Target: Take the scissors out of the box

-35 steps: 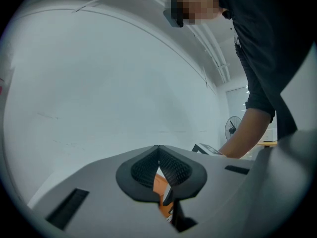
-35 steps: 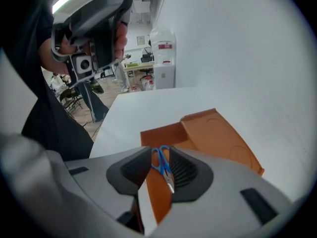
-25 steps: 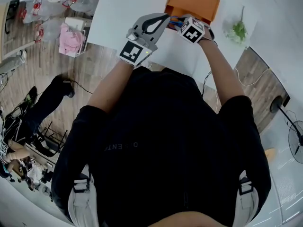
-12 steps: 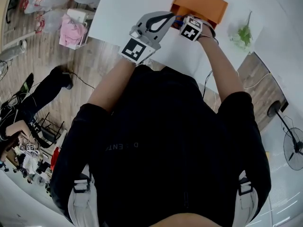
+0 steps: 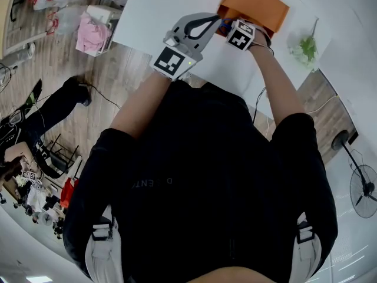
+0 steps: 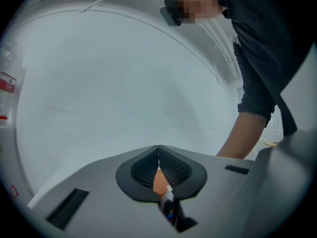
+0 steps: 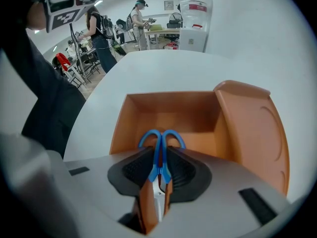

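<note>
head view: orange box (image 5: 259, 6) sitting open on the white table (image 5: 159, 7). left gripper (image 5: 217, 22) reaching in level at the box's near edge. right gripper (image 5: 233, 28) dipping steeply into the box just beside it. a green sprig (image 5: 306, 47) lying to the right of the box, apart from it. wood floor (image 5: 65, 75) and a pink bundle (image 5: 93, 33) showing well to the left of the box.

left gripper view: jaws clenched, pinching a strip of the box's orange wall between the pads. looks to be steadying the box.

right gripper view: scissors (image 7: 161, 150) sitting inside the box, blue loops pointing toward its far wall. jaws closing on the blue shanks just short of the loops, pads seeming to meet the plastic. doing this well, i reckon, means finishing the squeeze before lifting, drawing straight up clear of the box's walls, and pinning the box down with the left. a water bottle (image 7: 194, 6) and people standing well beyond the box.
</note>
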The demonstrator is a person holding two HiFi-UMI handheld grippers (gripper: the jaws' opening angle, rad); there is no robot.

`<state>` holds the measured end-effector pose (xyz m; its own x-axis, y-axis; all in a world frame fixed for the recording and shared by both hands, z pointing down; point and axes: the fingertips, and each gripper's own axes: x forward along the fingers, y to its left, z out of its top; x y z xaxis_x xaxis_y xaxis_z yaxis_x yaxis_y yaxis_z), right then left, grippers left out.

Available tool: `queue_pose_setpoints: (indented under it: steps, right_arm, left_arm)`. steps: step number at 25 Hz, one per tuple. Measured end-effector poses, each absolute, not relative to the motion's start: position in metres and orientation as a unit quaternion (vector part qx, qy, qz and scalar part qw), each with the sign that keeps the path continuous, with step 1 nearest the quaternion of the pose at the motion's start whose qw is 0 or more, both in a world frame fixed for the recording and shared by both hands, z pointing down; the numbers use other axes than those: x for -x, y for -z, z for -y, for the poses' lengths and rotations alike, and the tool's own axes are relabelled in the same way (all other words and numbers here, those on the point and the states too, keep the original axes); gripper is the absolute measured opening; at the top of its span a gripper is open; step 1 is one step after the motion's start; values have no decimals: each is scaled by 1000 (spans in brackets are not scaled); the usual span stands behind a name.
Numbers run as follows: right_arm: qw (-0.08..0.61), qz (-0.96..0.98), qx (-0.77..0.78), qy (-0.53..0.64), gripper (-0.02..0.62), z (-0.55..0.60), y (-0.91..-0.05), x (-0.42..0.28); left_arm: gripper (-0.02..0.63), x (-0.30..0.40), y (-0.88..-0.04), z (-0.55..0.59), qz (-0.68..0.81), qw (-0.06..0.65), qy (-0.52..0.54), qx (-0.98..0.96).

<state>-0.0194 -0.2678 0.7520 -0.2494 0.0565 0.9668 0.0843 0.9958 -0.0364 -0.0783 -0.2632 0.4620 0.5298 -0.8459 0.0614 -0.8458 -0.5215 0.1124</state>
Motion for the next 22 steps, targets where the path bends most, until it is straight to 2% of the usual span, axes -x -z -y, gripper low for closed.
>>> queue_pose_setpoints:
  steps: [22]
  right_arm:
    - [469, 878, -88, -23, 92, 276, -672, 22]
  left_arm:
    - [20, 72, -432, 242, 472, 34, 2, -881]
